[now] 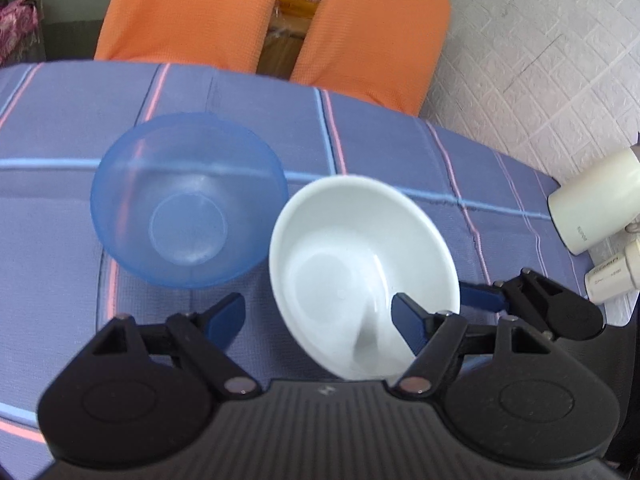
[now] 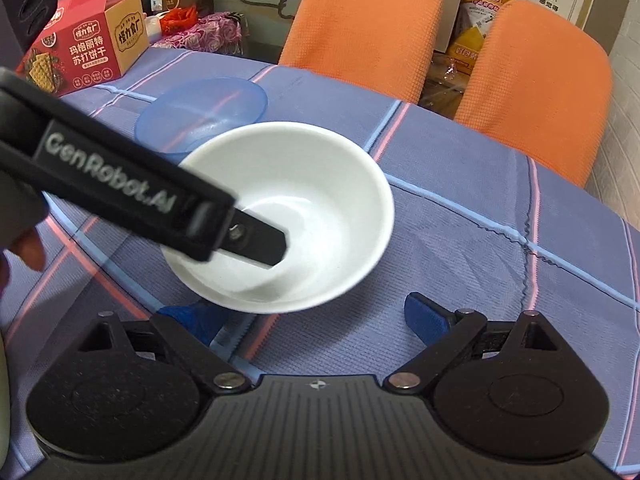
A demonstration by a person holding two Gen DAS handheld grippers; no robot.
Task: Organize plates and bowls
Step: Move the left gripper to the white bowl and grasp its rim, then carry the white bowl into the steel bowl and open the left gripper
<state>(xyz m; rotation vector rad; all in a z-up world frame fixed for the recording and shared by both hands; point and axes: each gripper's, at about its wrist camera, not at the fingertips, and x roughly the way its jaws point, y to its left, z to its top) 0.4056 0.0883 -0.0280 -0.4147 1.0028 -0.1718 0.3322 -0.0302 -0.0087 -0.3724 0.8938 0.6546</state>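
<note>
Item 1: small white round bowl (image 1: 352, 260), glossy and empty. It is at mid-table and tipped, its opening turned toward the left gripper. Whether its base touches the cloth cannot be told.

Item 2: translucent blue plastic bowl (image 1: 184, 200), empty and upright on the cloth. It sits just beside the white bowl, on its far left side.

Item 3: left gripper (image 1: 316, 318), black with blue pads, jaws spread wide. Its right-hand finger reaches inside the white bowl near the wall; the other finger hangs over bare cloth. It grips nothing.

Item 4: right gripper (image 2: 308, 316), same make, jaws wide and holding nothing. Its left-hand finger lies just outside the white bowl's near rim, partly hidden beneath it.

Item 5: purple-blue tablecloth (image 1: 360, 128) with pink and light-blue stripes, covering the table.

Item 6: two cream cylindrical containers (image 1: 588, 204) at the table's right edge, against a white embossed wall.

Item 7: two orange upholstered chair backs (image 2: 360, 20) beyond the far edge.

Item 8: red printed cracker carton (image 2: 80, 52) at the far left corner.
</note>
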